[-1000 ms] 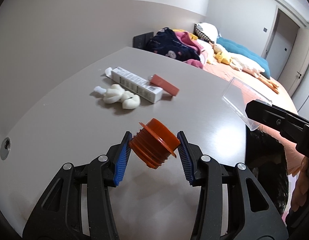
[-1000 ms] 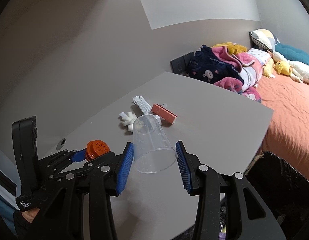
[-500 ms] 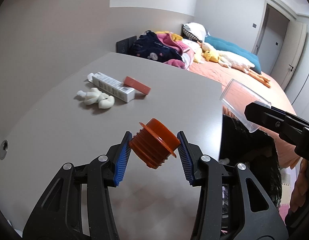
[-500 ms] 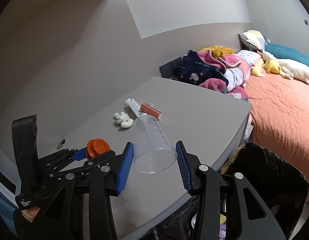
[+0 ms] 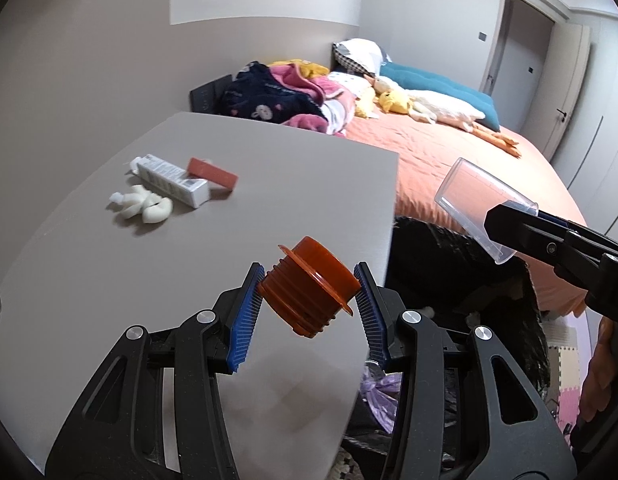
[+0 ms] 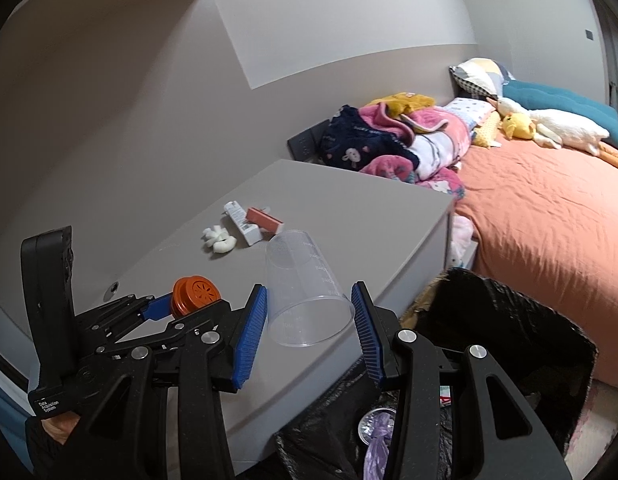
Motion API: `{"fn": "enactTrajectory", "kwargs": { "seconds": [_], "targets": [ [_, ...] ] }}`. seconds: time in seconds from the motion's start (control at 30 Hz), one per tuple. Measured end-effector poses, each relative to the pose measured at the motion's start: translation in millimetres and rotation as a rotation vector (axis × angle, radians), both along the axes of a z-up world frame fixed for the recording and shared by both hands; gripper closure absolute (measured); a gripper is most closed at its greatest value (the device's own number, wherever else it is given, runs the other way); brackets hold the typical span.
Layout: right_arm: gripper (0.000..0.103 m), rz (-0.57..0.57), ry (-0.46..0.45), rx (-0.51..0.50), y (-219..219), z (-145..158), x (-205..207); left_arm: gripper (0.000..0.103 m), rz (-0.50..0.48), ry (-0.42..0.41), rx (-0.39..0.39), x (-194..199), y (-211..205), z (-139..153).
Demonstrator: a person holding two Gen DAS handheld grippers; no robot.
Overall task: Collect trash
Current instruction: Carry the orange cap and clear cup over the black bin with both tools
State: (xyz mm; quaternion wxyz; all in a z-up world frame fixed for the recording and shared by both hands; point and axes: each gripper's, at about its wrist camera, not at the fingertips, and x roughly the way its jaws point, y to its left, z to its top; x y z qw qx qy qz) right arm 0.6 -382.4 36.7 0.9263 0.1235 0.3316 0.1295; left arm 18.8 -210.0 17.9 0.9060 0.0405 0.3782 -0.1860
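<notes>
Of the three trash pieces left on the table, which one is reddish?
The flat reddish box, lying behind the white printed carton. The carton and the white crumpled wad in front of it are both white.

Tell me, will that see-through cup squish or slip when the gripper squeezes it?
The clear cup looks like thin plastic, so it probably bends easily and weighs little. Its smooth tapered wall could slip, though the right gripper has ribbed blue pads pressing both sides. Set down sideways, it would likely roll.
</notes>
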Motion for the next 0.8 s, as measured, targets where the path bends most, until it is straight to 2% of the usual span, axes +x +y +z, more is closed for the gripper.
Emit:
{"fn": "enactTrajectory", "kwargs": {
  "seconds": [0.8],
  "targets": [
    [0.057, -0.168, 0.006, 0.014, -80, -6, -32, 0.057, -0.164, 0.018, 0.016, -13, -80, -6]
  ]
}}
